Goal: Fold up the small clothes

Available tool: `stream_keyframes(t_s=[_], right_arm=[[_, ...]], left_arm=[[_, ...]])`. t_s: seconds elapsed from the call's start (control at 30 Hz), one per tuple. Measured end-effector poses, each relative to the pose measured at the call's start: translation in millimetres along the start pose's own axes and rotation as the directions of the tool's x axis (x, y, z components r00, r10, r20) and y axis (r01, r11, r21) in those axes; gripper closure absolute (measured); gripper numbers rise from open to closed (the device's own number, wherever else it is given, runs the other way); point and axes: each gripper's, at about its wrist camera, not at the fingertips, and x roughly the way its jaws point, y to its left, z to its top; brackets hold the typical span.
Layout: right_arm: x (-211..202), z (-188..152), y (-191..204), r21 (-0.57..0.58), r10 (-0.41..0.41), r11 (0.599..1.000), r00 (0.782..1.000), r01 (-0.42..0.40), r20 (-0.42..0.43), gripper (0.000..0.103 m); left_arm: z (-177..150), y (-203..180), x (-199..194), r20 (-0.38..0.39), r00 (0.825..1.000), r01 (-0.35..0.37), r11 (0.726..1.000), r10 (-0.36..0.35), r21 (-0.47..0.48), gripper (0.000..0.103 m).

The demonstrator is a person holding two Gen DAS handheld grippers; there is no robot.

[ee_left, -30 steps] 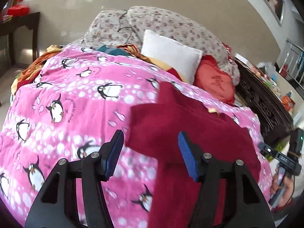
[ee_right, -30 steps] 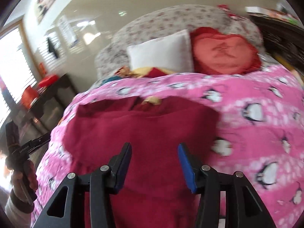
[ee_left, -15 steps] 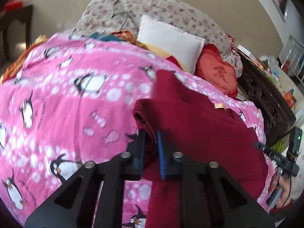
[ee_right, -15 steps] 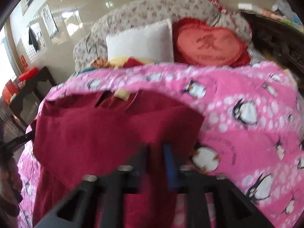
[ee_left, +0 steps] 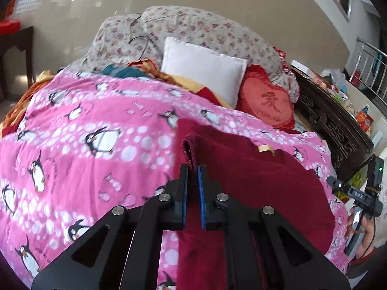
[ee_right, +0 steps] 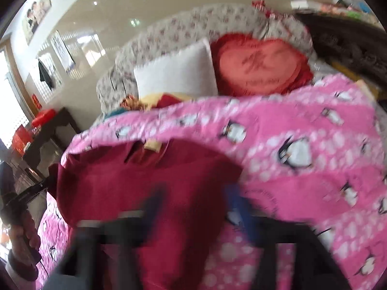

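Maroon garment (ee_left: 261,181) edge pinched between left gripper (ee_left: 192,169) fingers (ee_left: 183,181).

Fuzzy matt cloth garment (ee_left: 266,183); soft fleecy blanket (ee_left: 96,145); matt black plastic left tongs (ee_left: 192,176).

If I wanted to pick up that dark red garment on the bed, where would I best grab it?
Probably at an edge, coming in low from the near side. The red garment lies flat on the penguin blanket, so only its edges give two fingers something to close around. The left gripper shows this: it is shut on the raised left edge fold. The right view is too blurred to judge.
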Motion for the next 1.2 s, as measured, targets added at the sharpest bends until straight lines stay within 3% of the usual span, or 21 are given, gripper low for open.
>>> stream_keyframes(t_s=[0.07,0.1,0.13,0.17,0.2,0.3,0.37,0.53,0.57,0.63,0.67,0.7,0.73,0.77,0.83,0.87,0.9,1.0,1.13,1.2], right_arm=[[16,-3,0,0.047,-0.006,0.999,1.0,0.008,-0.031,0.034],[27,-4,2,0.059,0.039,0.998,0.998,-0.036,-0.055,0.054],[32,-6,4,0.046,0.032,0.999,0.997,-0.029,-0.068,0.062],[35,-7,11,-0.003,-0.045,0.999,0.997,0.045,-0.057,0.079],[33,-7,12,-0.017,-0.049,0.999,0.998,0.048,-0.043,0.087],[3,3,10,-0.02,-0.027,0.999,0.998,0.028,0.06,0.097],[-14,10,2,-0.003,-0.075,0.997,0.989,0.076,0.131,0.103],[2,8,-25,0.059,-0.174,0.984,0.98,0.169,0.098,0.103],[4,5,-32,0.097,-0.11,0.99,0.99,0.102,0.084,0.103],[0,0,-31,0.102,-0.011,0.995,0.996,0.002,0.085,0.099],[-1,-1,-24,0.076,-0.004,0.997,0.998,-0.001,0.066,0.083],[1,0,-19,0.063,0.001,0.998,0.999,-0.004,0.052,0.047],[4,1,-14,0.061,0.006,0.998,1.0,-0.008,0.027,0.031],[7,0,-12,0.073,0.002,0.997,1.0,-0.003,0.018,0.023],[23,-1,-9,0.098,-0.009,0.995,1.0,0.011,-0.027,0.027],[30,-4,-8,0.099,0.002,0.995,0.999,0.003,-0.046,0.058],[40,-7,-5,0.081,0.003,0.997,0.997,0.003,-0.073,0.081],[29,-8,7,-0.01,-0.047,0.999,0.999,0.047,0.008,0.088],[0,3,-18,0.095,-0.041,0.995,0.986,0.026,0.161,0.094],[7,0,-29,0.136,-0.081,0.989,0.986,0.06,0.148,0.095]], left_arm=[[-1,4,0,-0.003,1.0,-0.003,1.0,0.003,-0.01,0.097],[-1,3,-1,-0.002,1.0,-0.005,1.0,0.005,-0.007,0.097],[-1,3,-2,-0.001,1.0,-0.004,1.0,0.004,-0.004,0.097],[0,1,-3,0.001,1.0,-0.002,1.0,0.002,-0.002,0.097],[2,0,-5,0.004,1.0,0.004,1.0,-0.004,0.0,0.097],[9,-7,-11,0.031,0.999,0.011,1.0,-0.012,0.021,0.097],[11,-10,-10,0.042,0.999,0.009,1.0,-0.01,0.03,0.097],[1,5,28,-0.016,0.993,-0.115,0.993,0.115,0.007,0.097],[-2,14,34,-0.033,0.99,-0.137,0.991,0.136,-0.014,0.097],[-6,26,33,-0.048,0.994,-0.101,0.993,0.099,-0.054,0.097],[-7,28,28,-0.039,0.995,-0.097,0.994,0.095,-0.047,0.097],[-7,27,25,-0.03,0.994,-0.104,0.994,0.103,-0.033,0.097],[-7,27,23,-0.026,0.994,-0.103,0.994,0.102,-0.028,0.097],[-7,26,21,-0.027,0.995,-0.098,0.995,0.097,-0.029,0.097],[-7,25,21,-0.029,0.995,-0.093,0.995,0.092,-0.032,0.097],[-8,24,22,-0.032,0.995,-0.095,0.995,0.094,-0.032,0.097],[-9,22,23,-0.038,0.995,-0.099,0.995,0.097,-0.031,0.097],[-7,19,26,-0.047,0.994,-0.096,0.995,0.095,-0.027,0.097],[1,14,22,-0.01,0.998,-0.067,0.997,0.067,-0.026,0.097],[-2,12,31,-0.019,0.996,-0.091,0.996,0.091,-0.013,0.097]])
